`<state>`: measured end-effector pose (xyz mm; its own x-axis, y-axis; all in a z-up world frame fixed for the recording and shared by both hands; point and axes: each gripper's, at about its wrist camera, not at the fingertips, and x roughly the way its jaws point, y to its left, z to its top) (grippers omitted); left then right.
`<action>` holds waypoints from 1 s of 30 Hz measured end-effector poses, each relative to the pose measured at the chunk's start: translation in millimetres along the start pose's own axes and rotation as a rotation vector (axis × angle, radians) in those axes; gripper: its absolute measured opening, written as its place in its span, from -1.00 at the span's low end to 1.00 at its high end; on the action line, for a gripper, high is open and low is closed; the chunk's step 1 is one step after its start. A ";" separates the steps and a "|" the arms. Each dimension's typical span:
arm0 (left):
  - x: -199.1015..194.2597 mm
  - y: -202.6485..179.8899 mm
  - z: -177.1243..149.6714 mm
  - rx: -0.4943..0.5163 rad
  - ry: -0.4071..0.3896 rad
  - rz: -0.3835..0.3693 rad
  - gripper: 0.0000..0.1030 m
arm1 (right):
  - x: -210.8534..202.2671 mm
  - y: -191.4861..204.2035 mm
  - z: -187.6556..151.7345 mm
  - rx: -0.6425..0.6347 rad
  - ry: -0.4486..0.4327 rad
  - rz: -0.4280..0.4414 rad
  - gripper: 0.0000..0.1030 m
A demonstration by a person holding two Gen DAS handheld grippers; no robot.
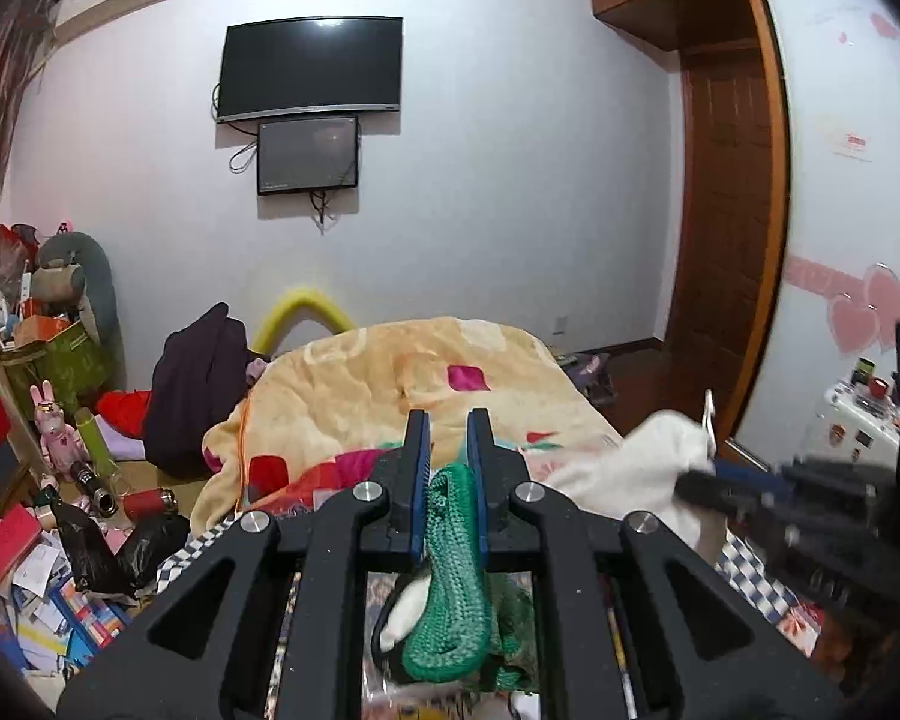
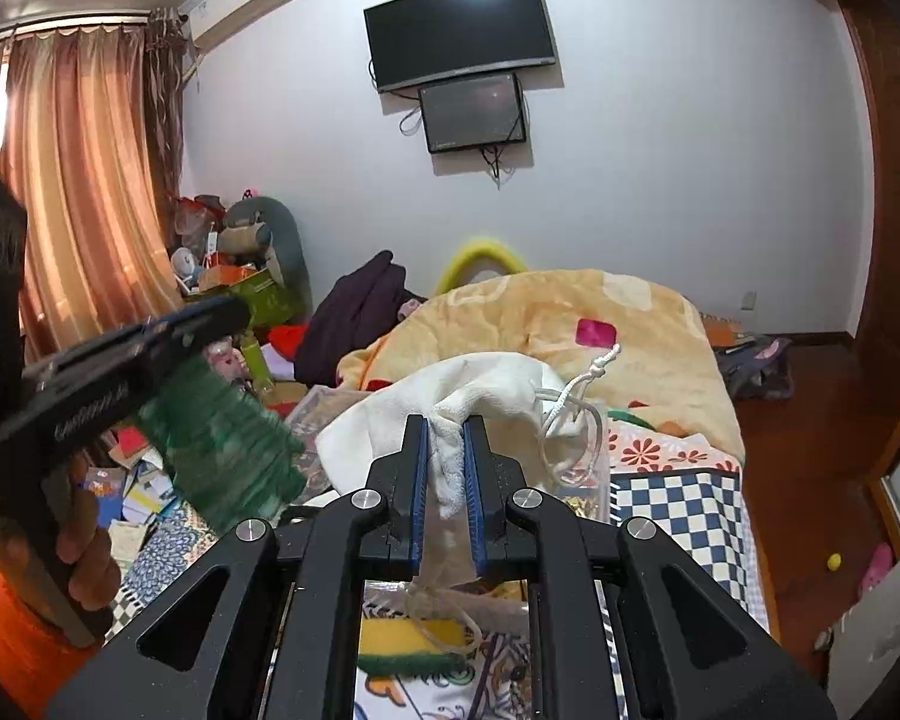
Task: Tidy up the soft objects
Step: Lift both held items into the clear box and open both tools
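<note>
My left gripper (image 1: 449, 426) is shut on a green knitted piece (image 1: 453, 570), which hangs down between the jaws above the bed. It also shows blurred in the right wrist view (image 2: 228, 450), under the left gripper (image 2: 210, 315). My right gripper (image 2: 447, 429) is shut on a white drawstring cloth bag (image 2: 480, 396), held up above the bed, its cord (image 2: 576, 402) hanging to the right. The bag (image 1: 636, 474) and the right gripper (image 1: 699, 483) show at the right of the left wrist view.
A bed with a yellow floral blanket (image 1: 402, 384) and a checked sheet (image 2: 678, 510) lies ahead. A dark garment (image 1: 198, 390) lies at its far left. Boxes, papers, bottles and plush toys (image 1: 60, 468) litter the floor on the left. A wardrobe (image 1: 840, 180) stands on the right.
</note>
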<state>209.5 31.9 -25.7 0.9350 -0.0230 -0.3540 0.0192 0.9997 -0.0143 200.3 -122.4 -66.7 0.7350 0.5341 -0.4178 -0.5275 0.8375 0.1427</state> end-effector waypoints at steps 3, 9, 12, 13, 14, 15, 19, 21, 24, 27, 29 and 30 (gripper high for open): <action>19.2 0.4 -3.9 -0.014 0.018 0.022 -0.77 | 12.9 -1.3 -2.6 -0.001 0.035 0.004 -0.79; 56.5 4.2 -30.6 -0.019 0.107 0.051 -0.77 | 41.6 0.2 -9.8 -0.017 0.121 0.001 -0.79; 66.2 4.6 -41.8 -0.008 0.142 0.064 -0.77 | 54.0 3.1 -13.7 -0.028 0.161 -0.001 -0.79; 69.5 6.0 -45.1 -0.007 0.158 0.062 -0.77 | 58.3 4.4 -14.6 -0.032 0.175 -0.002 -0.79; 70.7 6.9 -47.1 -0.007 0.167 0.058 -0.77 | 62.2 5.7 -15.0 -0.036 0.188 -0.005 -0.79; 72.2 7.5 -48.6 -0.005 0.175 0.055 -0.77 | 65.2 7.0 -15.5 -0.042 0.201 -0.004 -0.78; 70.7 10.0 -55.6 0.015 0.202 0.043 -0.77 | 71.5 8.1 -15.3 -0.051 0.236 -0.013 -0.77; 70.4 11.1 -58.3 0.022 0.219 0.030 -0.74 | 73.1 7.6 -15.8 -0.059 0.256 -0.019 -0.65; 66.9 13.9 -62.5 0.024 0.252 0.011 -0.50 | 71.7 6.4 -17.3 -0.058 0.276 -0.028 -0.20; 58.0 13.8 -64.3 0.042 0.251 0.011 -0.30 | 62.7 8.4 -17.3 -0.072 0.263 -0.029 -0.10; 51.9 14.4 -63.3 0.048 0.246 0.009 -0.07 | 53.0 11.1 -16.3 -0.087 0.254 -0.029 0.01; 47.8 14.8 -63.2 0.049 0.242 0.005 -0.01 | 50.1 12.0 -15.5 -0.093 0.248 -0.031 0.07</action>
<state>232.1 45.1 -102.0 0.8232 -0.0132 -0.5676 0.0375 0.9988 0.0312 224.2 -87.4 -99.8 0.6306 0.4542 -0.6293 -0.5515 0.8328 0.0484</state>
